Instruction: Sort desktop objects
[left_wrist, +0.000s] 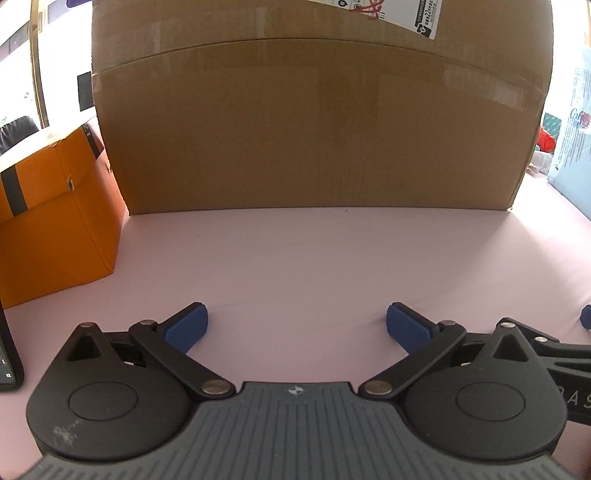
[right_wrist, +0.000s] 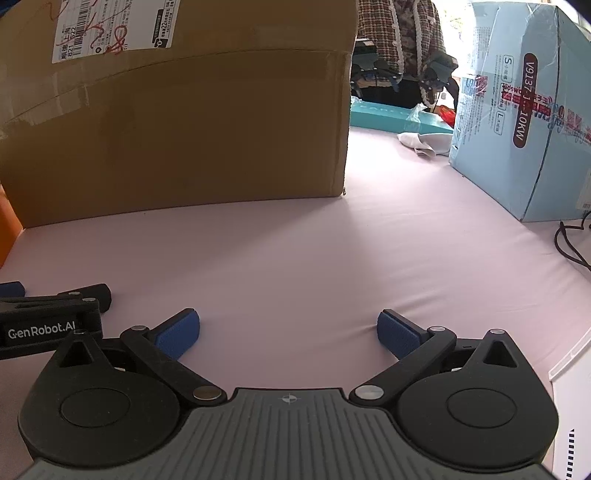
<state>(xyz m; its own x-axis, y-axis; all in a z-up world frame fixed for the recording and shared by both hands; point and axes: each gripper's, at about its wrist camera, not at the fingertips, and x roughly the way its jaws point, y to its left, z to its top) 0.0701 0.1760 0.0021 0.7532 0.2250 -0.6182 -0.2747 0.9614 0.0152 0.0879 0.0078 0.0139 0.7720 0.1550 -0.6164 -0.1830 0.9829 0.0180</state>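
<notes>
A: Left gripper (left_wrist: 297, 325) low over the pink cloth-covered counter (left_wrist: 295, 258), jaws spread wide, nothing between the blue pads (left_wrist: 186, 326).

B: Same for the right gripper (right_wrist: 288, 332): jaws released, blue pads (right_wrist: 177, 334) apart, bare pink cloth between.

A: Straight ahead, standing on the counter: large brown cardboard box (left_wrist: 317, 122), flaps taped shut, white shipping label (left_wrist: 388, 14) scrawled in red near its top. Contents hidden.

B: Left of it, just beside: orange cardboard box with a black stripe (left_wrist: 55, 221), lid closed, contents unseen. Corner of a black phone-like slab (left_wrist: 9, 354) at the far left edge.

A: Off to the right: pale blue printed carton wrapped in clear film (right_wrist: 524, 122), sealed too. Between it and the brown box, further back, a flat teal box (right_wrist: 391, 118) with a crumpled white cloth (right_wrist: 424, 142) lying before it.

B: Black cable (right_wrist: 569, 243) looping near the carton; white box corner (right_wrist: 572, 398) at the lower right.

A: No loose sortable item visible anywhere near either gripper.
</notes>
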